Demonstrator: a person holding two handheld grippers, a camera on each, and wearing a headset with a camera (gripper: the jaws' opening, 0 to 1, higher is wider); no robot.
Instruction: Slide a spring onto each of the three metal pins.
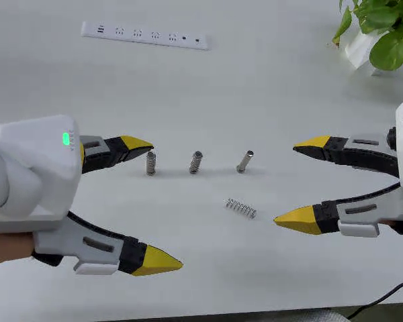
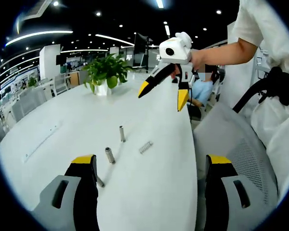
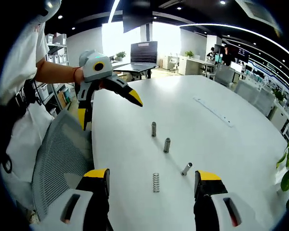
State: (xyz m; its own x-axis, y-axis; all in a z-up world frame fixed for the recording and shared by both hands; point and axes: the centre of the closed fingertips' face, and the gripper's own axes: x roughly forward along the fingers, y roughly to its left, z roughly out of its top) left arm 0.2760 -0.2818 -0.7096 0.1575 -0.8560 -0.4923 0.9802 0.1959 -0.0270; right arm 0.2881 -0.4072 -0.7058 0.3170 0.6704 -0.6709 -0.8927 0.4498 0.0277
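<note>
Three short metal pins stand in a row on the white table. The left pin (image 1: pixel 151 163) and the middle pin (image 1: pixel 196 162) each carry a spring. The right pin (image 1: pixel 245 161) is bare and leans a little. A loose spring (image 1: pixel 241 208) lies flat just in front of the bare pin. My left gripper (image 1: pixel 154 203) is open, left of the row, holding nothing. My right gripper (image 1: pixel 292 182) is open to the right of the bare pin, also holding nothing. The right gripper view shows the bare pin (image 3: pixel 186 169) and the loose spring (image 3: pixel 156 182) between its own open jaws (image 3: pixel 151 175).
A white power strip (image 1: pixel 144 35) lies at the back left. A potted plant (image 1: pixel 379 30) stands at the back right corner. A dark cable (image 1: pixel 383 298) runs off the front right edge. A grey mesh chair (image 3: pixel 58 154) stands by the near table edge.
</note>
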